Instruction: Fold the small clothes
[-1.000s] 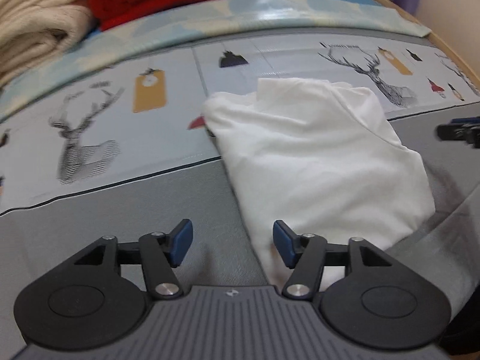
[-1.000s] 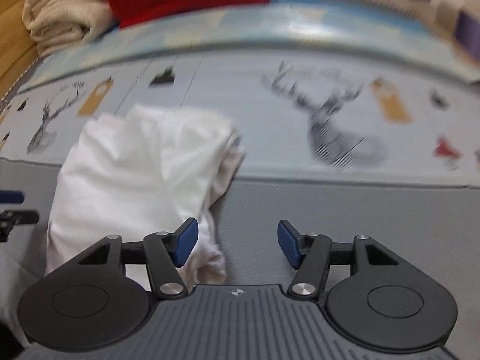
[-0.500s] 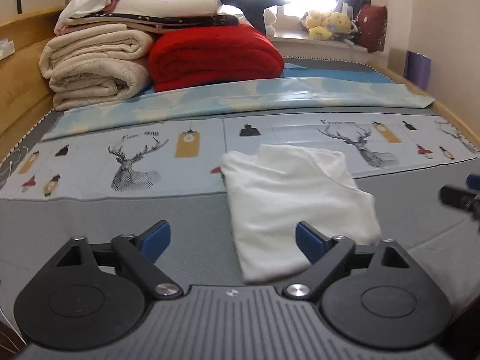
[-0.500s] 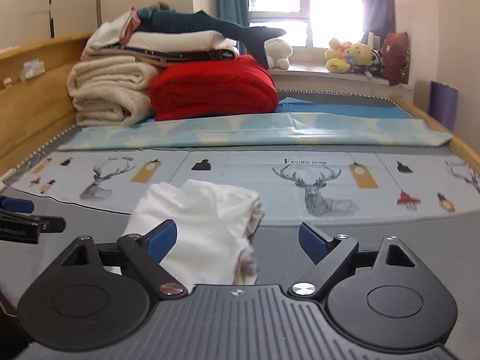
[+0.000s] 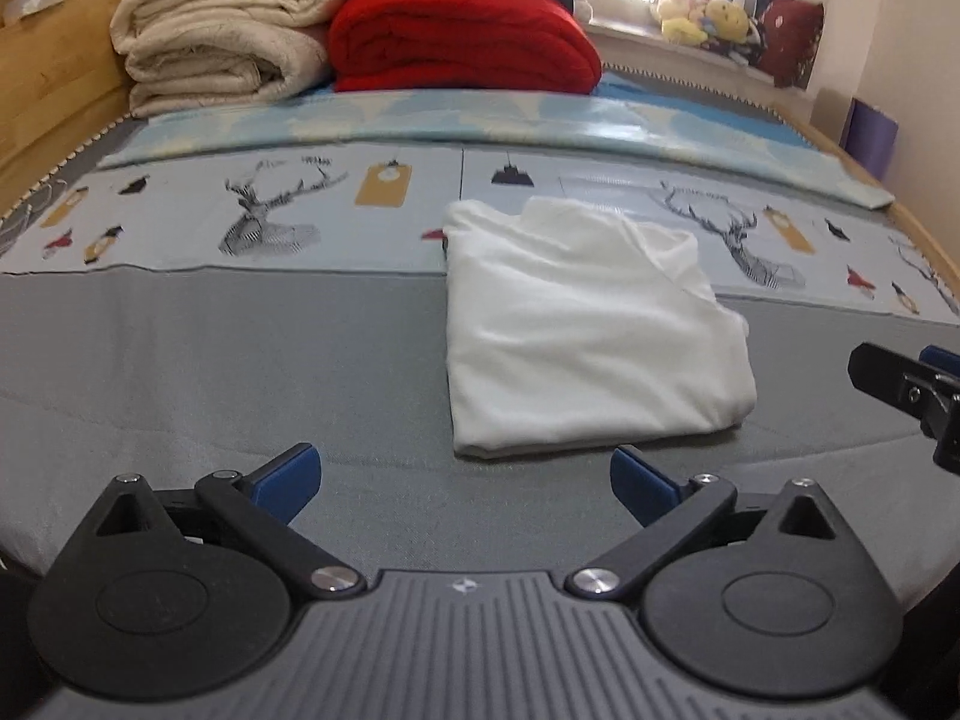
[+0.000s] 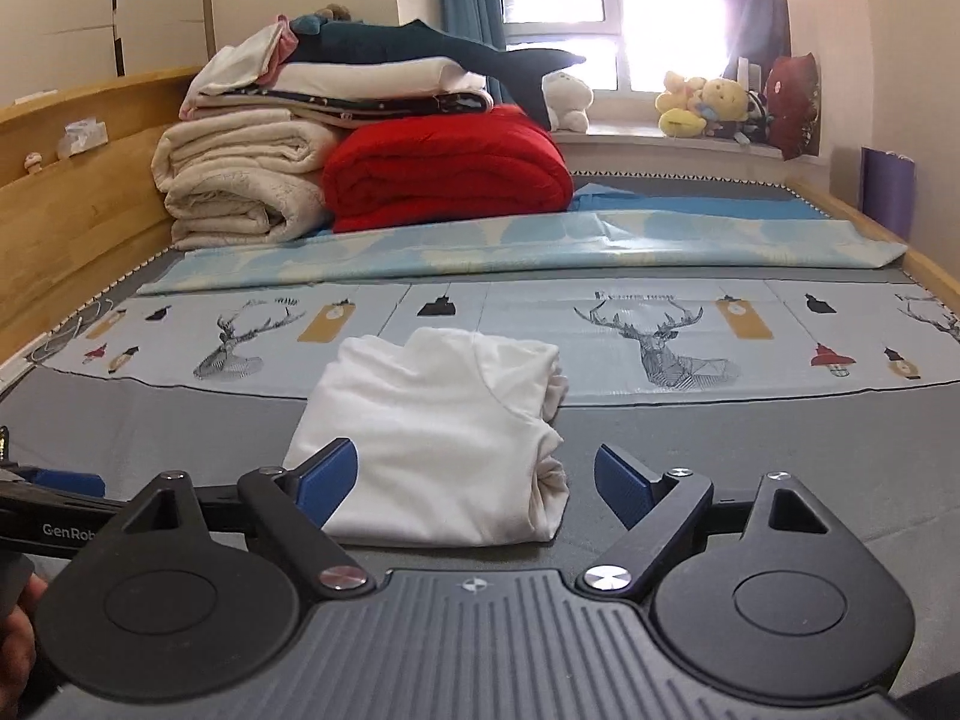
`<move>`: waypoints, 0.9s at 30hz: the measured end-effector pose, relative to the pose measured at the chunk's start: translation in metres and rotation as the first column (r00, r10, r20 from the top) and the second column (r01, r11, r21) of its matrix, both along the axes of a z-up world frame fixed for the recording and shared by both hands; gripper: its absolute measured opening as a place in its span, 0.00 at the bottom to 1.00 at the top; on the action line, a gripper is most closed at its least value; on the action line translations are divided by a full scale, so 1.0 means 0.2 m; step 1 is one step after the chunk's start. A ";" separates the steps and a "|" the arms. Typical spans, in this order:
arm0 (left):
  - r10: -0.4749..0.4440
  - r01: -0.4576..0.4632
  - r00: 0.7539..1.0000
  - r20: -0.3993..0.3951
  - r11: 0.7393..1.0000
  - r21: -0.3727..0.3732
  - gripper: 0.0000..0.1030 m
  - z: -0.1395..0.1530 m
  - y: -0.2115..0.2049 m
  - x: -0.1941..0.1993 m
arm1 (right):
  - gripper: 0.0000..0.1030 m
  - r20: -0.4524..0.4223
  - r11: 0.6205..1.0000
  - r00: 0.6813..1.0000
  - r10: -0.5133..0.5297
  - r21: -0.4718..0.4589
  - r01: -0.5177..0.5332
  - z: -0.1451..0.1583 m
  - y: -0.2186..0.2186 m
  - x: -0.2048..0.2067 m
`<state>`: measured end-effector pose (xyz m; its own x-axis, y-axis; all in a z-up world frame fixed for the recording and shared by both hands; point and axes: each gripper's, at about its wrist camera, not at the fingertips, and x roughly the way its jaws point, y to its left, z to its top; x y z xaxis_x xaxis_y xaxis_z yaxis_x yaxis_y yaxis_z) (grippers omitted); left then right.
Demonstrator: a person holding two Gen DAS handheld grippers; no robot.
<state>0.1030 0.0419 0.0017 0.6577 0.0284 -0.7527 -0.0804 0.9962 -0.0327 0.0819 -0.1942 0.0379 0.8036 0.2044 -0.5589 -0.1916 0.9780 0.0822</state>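
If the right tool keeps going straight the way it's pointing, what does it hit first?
Most likely the folded white shirt, lying just ahead between the open right tool's fingers; depth is hard to judge.

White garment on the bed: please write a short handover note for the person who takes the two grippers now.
Left gripper: open, holds nothing; its jaws have just been opening.
Right gripper: open, holds nothing, after its jaws opened.
White garment: lies folded on the grey mattress, its far edge on the deer-print sheet, free of both grippers.
Done: this piece looks folded.
Left: perhaps tidy the bunched right edge; no other loose small clothes are visible.
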 end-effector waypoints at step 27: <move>-0.042 0.043 0.998 0.041 0.999 0.000 1.00 -0.01 -0.03 0.01 | 0.86 -0.067 0.992 0.991 0.120 -0.037 -0.122 -0.07 0.14 0.03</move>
